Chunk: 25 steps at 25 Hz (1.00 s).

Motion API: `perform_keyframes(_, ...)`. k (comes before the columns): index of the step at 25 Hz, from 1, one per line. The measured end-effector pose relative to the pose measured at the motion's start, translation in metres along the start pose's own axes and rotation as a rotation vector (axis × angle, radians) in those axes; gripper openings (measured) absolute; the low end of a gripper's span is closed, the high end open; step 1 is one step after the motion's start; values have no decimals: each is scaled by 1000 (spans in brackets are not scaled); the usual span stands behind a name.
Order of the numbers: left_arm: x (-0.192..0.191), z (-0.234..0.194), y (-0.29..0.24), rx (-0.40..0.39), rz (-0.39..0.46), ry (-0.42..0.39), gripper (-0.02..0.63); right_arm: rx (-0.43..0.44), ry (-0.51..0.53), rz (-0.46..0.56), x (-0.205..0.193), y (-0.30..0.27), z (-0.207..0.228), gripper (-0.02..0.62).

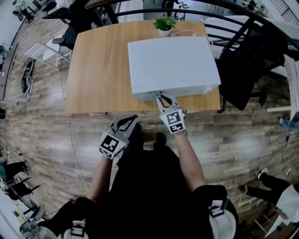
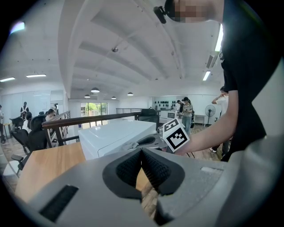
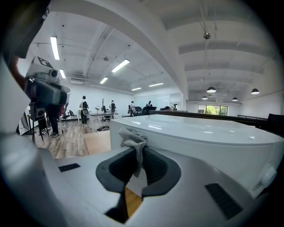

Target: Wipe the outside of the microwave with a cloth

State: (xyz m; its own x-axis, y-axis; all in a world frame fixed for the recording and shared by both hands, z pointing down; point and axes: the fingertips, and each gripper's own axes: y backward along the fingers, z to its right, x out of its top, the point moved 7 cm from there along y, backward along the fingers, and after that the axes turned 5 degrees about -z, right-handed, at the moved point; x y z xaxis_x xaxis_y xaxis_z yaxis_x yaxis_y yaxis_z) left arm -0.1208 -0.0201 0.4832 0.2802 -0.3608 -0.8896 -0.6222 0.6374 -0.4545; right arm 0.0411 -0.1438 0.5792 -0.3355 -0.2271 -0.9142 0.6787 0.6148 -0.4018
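A white microwave stands on a wooden table, its top toward me. My right gripper is at the microwave's near front edge, shut on a small grey cloth. The cloth bunches above the jaws against the microwave's front upper edge. My left gripper hangs off the table's near edge, to the left of the right one, shut with nothing in it. In the left gripper view its jaws meet, and the microwave and the right gripper show beyond.
A small potted plant sits at the table's far edge behind the microwave, with a white cable beside it. A black chair stands right of the table. A railing runs behind it. People stand in the distance.
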Motion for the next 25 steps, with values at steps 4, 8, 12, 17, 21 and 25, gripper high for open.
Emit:
perform_keyframes(4, -1, 3, -3, 4, -3, 3, 3, -13, -11, -5, -3, 4, 9, 29)
perform_keyframes(8, 1, 5, -3, 7, -2, 6, 3, -33, -14, -9, -4, 10, 19, 29)
perform_keyframes(12, 4, 10, -4, 6, 1, -5, 3, -52, -4, -4, -5, 20, 30, 29)
perform_keyframes(17, 7, 15, -9, 1, 3, -14, 3, -95, -17, -14, -11, 33, 49, 29)
perform_keyframes(21, 9, 22, -13, -4, 4, -26, 3, -120, -17, -20, -17, 44, 65, 29)
perform_keyframes(25, 13, 28, -17, -12, 4, -34, 3, -146, -12, -21, -22, 52, 80, 29)
